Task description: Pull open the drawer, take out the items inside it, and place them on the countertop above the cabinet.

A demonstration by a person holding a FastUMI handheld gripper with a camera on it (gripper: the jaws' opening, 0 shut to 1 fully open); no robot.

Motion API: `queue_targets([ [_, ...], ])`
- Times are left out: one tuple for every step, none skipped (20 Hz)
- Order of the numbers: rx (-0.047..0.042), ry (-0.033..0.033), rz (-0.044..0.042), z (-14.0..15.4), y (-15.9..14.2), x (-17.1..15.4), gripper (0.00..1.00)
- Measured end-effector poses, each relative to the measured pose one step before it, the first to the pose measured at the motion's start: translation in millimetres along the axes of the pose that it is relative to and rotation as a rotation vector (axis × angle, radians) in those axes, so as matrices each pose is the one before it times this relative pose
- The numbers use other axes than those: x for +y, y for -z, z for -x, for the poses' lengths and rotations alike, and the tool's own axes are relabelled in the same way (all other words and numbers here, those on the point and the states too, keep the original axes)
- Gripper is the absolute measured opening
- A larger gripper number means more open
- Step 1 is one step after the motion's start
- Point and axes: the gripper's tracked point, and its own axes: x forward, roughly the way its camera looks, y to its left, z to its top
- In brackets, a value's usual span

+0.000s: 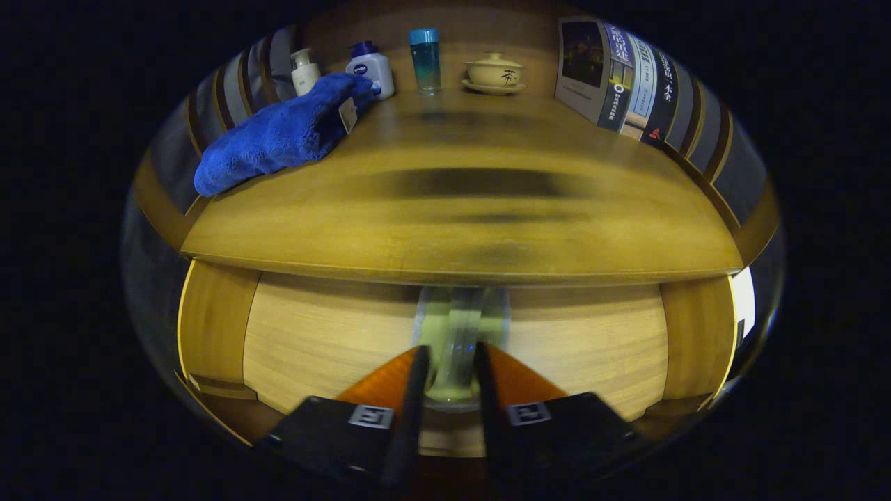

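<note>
My gripper (451,365) is shut on a clear, pale green bottle (459,334), which stands upright between the two fingers. The bottle is blurred and its top reaches up to the front edge of the wooden countertop (459,229). Behind the bottle is the light wooden panel of the drawer (320,334), with darker wooden side pieces to the left and right. A blue towel (278,136) lies on the countertop at the far left.
Along the back of the countertop stand a small white bottle (304,69), a white bottle with a blue cap (371,68), a teal tumbler (424,59) and a cream lidded tea bowl on a saucer (495,72). Books (619,76) lean at the far right.
</note>
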Motion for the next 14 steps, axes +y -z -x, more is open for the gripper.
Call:
queue_targets([
  [0.00671, -0.00372, 0.00110, 1.44, 2.93, -0.54, 0.34],
  [-0.01760, 0.00356, -0.00318, 0.48, -3.26, -0.16, 0.30],
  [-0.00314, 0.00126, 0.00010, 1.50, 0.35, -0.65, 0.29],
  [-0.00169, -0.00387, 0.00465, 1.15, 0.38, 0.29, 0.24],
  [0.00125, -0.01596, -0.00205, 1.53, 1.83, 2.54, 0.23],
  [-0.00039, -0.01643, -0.01124, 3.53, 0.84, 3.38, 0.23],
  [-0.00517, -0.01357, -0.00391, 6.89, 1.31, 2.17, 0.23],
  [-0.01922, -0.01254, 0.00126, 8.79, -2.26, 2.27, 0.23],
  [-0.02077, -0.01195, 0.00467, 8.26, -2.77, 2.88, 0.24],
  [-0.02030, -0.01220, 0.00611, 9.31, -2.88, 2.52, 0.23],
  [-0.02014, -0.01152, 0.00487, 11.24, -1.24, 1.92, 0.23],
  [-0.01658, -0.00873, 0.00770, 10.07, -1.31, 2.56, 0.23],
  [-0.01841, -0.00691, 0.00694, 8.19, -1.77, 0.37, 0.23],
  [-0.01147, -0.00181, 0.00332, 6.49, -0.14, 0.47, 0.23],
])
